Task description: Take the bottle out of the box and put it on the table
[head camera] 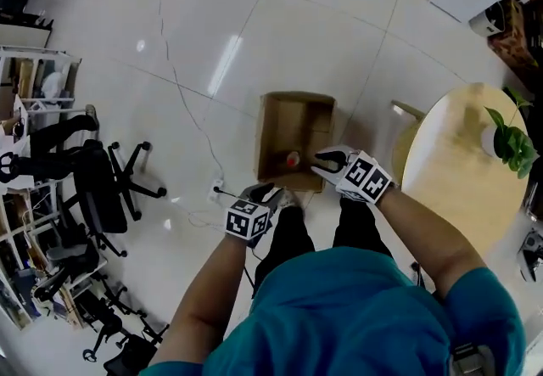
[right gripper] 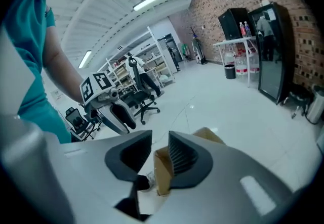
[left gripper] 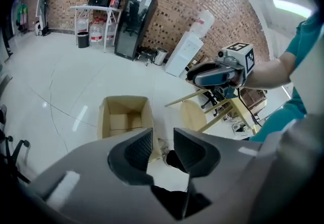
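Bottle (head camera: 293,159) sits at the box's near end, closest to the right gripper.
In the head view both grippers hang released and empty. The left gripper (head camera: 265,191) has the bottle at 1 o'clock. The right gripper (head camera: 322,163) is just beside it, with the bottle at 9 o'clock inside the box (head camera: 273,124). The bottle's long axis is too small to tell. The table (head camera: 458,154) lies at 3 o'clock.

Inside the open brown cardboard box (head camera: 295,124), the bottle (head camera: 292,159) is only a small reddish spot in the head view, too small to tell its shape. My right gripper (head camera: 321,162) covers the box's near right corner. The round pale wooden table (head camera: 458,162) and the green leafy plant (head camera: 512,141) on it run off the right edge. In my right gripper view the gripper's body hides all but one box corner.
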